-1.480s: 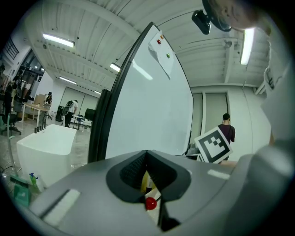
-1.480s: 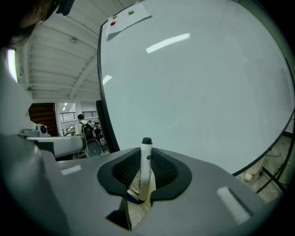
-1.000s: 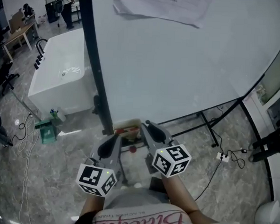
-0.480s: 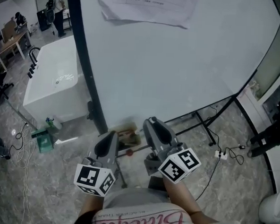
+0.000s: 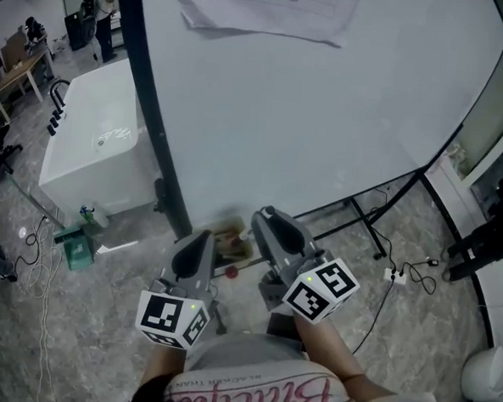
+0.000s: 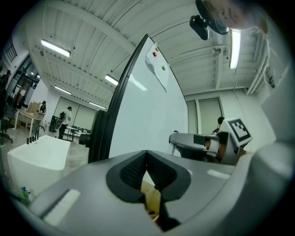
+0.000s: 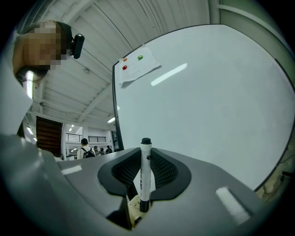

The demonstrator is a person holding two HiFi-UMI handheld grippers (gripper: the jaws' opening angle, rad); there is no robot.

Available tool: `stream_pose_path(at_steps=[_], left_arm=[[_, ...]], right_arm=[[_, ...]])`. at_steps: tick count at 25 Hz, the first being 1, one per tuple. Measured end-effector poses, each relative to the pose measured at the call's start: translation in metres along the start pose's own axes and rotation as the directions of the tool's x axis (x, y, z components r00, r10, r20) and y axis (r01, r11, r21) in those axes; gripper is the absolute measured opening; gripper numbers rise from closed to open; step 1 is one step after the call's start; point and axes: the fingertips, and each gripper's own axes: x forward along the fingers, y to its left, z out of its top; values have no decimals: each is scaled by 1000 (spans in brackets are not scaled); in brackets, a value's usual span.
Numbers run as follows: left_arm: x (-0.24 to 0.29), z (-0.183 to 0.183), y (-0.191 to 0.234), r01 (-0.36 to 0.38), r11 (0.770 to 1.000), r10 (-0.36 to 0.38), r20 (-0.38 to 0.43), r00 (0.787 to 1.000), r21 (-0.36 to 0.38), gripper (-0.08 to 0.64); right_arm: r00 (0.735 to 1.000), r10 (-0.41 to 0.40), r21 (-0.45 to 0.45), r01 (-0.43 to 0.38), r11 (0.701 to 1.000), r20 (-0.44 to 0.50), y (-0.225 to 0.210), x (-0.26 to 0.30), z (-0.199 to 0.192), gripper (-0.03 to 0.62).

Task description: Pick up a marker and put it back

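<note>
A white marker (image 7: pixel 145 174) with a black cap stands upright between the jaws of my right gripper (image 7: pixel 145 171), which is shut on it. In the head view the right gripper (image 5: pixel 267 219) points at the lower edge of the whiteboard (image 5: pixel 325 115), and its body hides the marker. My left gripper (image 5: pixel 200 240) hangs beside it on the left, pads together with nothing held. Its own view shows the left gripper (image 6: pixel 146 159) shut, with a beige marker box (image 6: pixel 153 199) behind the jaws. That box (image 5: pixel 232 241) sits at the board's foot between both grippers.
The board's black frame post (image 5: pixel 151 105) runs down just left of the grippers. Papers (image 5: pixel 263 5) are pinned high on the board. A white tub (image 5: pixel 93 152) stands at the left. Stand legs (image 5: pixel 369 220) and a power strip with cable (image 5: pixel 397 275) lie on the floor at right.
My right gripper has risen with the marker in it and now points higher at the board. The left gripper has stayed about where it was.
</note>
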Motion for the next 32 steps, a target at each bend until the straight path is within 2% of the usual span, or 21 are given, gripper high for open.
stream_pose_path(at_steps=[4,9,16,21,28,32], left_arm=[[0,-6,4,-5,1000,5,-14,1000,-18,-2],[-2,-9,8,-19,999,18,-25,1000,-32,-2],[-5,-14,10,-27,999,26,-39,999,-42,-2],[-7,-14,9,-28,998,26,-37,999,-58,-2],[-9,-14,9,-32,998,30,-29,999,-58,-2],[-11,-13,9,-37,998,35,-28,999,-59,-1]], right_arm=[[995,-36,-18,35,999,-93,-14,6,-30,66],[976,-57,-9,56,998,-212,-22,9,-68,67],[947,-73,1,77,997,-313,-31,10,-103,67],[942,-82,37,100,994,-326,-38,9,-112,67],[931,-117,-31,113,993,-345,-48,15,-118,67],[925,-98,-26,96,995,-366,-47,18,-123,143]])
